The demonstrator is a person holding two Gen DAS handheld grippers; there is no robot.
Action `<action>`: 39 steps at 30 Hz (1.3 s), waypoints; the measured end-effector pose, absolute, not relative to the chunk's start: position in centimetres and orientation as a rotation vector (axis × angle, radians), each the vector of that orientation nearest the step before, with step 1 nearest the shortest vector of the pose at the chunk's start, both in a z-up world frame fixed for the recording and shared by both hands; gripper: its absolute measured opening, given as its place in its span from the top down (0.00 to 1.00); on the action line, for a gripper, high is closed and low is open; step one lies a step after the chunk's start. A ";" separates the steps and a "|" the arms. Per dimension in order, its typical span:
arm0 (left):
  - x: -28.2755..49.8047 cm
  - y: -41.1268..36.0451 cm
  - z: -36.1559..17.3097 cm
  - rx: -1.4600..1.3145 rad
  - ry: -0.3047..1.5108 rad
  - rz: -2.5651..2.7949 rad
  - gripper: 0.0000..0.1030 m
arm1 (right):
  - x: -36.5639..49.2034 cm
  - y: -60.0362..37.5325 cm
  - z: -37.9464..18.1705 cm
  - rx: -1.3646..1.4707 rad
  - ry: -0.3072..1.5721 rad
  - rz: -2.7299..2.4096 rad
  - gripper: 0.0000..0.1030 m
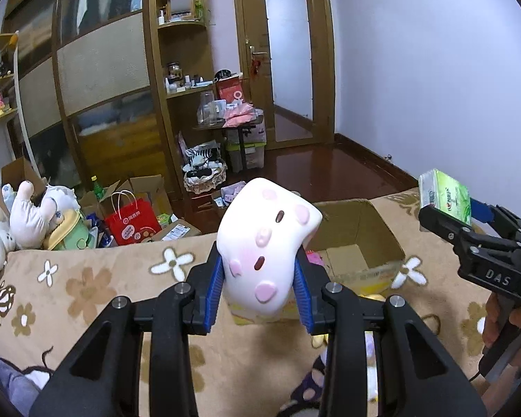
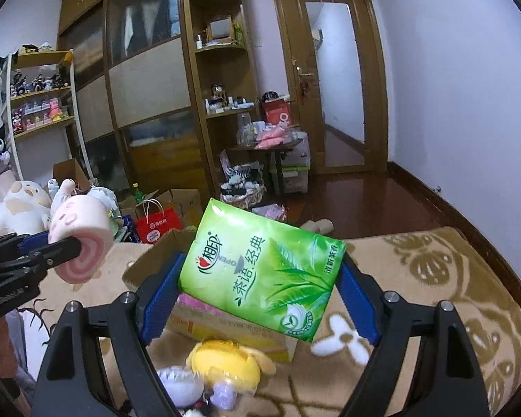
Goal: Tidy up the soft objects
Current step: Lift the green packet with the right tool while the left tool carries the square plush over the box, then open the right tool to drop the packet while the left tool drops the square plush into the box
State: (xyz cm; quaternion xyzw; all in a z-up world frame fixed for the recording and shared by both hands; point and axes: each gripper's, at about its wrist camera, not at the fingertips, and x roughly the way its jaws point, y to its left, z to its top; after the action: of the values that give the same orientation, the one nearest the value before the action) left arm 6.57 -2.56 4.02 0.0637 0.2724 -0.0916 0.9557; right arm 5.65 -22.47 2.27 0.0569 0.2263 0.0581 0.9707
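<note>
While the left gripper squeezes a pink swirl-roll plush above the cardboard box, the right gripper, at three o'clock, clamps a green tissue pack held over that box.

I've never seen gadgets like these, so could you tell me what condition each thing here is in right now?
Left gripper: shut on the pink roll plush, held in the air.
Right gripper: shut on the green tissue pack, held in the air.
Cardboard box: open, flaps up, on the blanket.
Yellow plush: lying on the blanket beside the box.
Door: closed.
</note>
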 end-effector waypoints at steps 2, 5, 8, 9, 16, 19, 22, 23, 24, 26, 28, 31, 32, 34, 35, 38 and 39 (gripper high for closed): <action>7.6 -2.7 4.1 0.124 0.557 -0.189 0.66 | 6.5 -22.3 2.5 0.107 0.450 0.125 0.14; 9.5 -3.3 3.8 0.133 0.562 -0.194 0.66 | 7.7 -21.8 2.4 0.084 0.449 0.141 0.14; 10.9 -3.7 3.2 0.115 0.570 -0.208 0.65 | 9.0 -21.3 1.8 0.061 0.459 0.153 0.14; 11.2 -3.7 2.9 0.107 0.575 -0.212 0.65 | 9.4 -21.2 1.4 0.058 0.473 0.160 0.14; 14.3 -4.3 -0.4 0.116 0.625 -0.215 0.65 | 11.6 -21.5 -0.6 0.084 0.525 0.197 0.14; 15.3 -4.4 -1.6 0.097 0.658 -0.231 0.64 | 12.3 -21.2 -1.7 0.084 0.549 0.198 0.13; 15.8 -4.8 -2.7 0.113 0.692 -0.243 0.63 | 12.9 -20.9 -2.9 0.065 0.582 0.196 0.13; 15.8 -4.9 -2.9 0.117 0.697 -0.243 0.62 | 13.1 -20.8 -3.4 0.062 0.594 0.196 0.13; 15.9 -4.9 -3.1 0.121 0.702 -0.244 0.60 | 13.3 -20.8 -3.8 0.066 0.608 0.199 0.13; 16.0 -5.0 -3.4 0.122 0.714 -0.246 0.57 | 13.4 -20.9 -4.4 0.075 0.626 0.200 0.13; 15.9 -5.1 -3.5 0.122 0.707 -0.239 0.48 | 13.6 -21.1 -4.7 0.082 0.643 0.205 0.13; 15.5 -5.1 -3.3 0.133 0.693 -0.233 0.39 | 13.6 -21.3 -5.0 0.084 0.650 0.194 0.12; 15.5 -5.0 -3.3 0.132 0.695 -0.233 0.37 | 13.6 -21.4 -5.1 0.078 0.648 0.183 0.12; 15.5 -4.8 -3.3 0.122 0.703 -0.224 0.33 | 13.3 -21.6 -5.0 0.074 0.644 0.178 0.04; 15.5 -4.6 -3.3 0.119 0.708 -0.222 0.32 | 13.1 -21.7 -4.9 0.077 0.636 0.178 0.02; 15.5 -4.0 -3.5 0.093 0.740 -0.205 0.30 | 12.7 -21.7 -4.4 0.076 0.621 0.181 0.01; 15.5 -3.7 -3.6 0.084 0.749 -0.199 0.30 | 12.6 -21.7 -4.2 0.072 0.621 0.179 0.01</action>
State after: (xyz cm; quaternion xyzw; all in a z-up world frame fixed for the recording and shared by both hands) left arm 15.50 -3.72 -3.56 0.0407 0.3649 -0.0970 0.9251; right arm 12.60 -21.70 -4.25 0.0354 0.3049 0.0878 0.9477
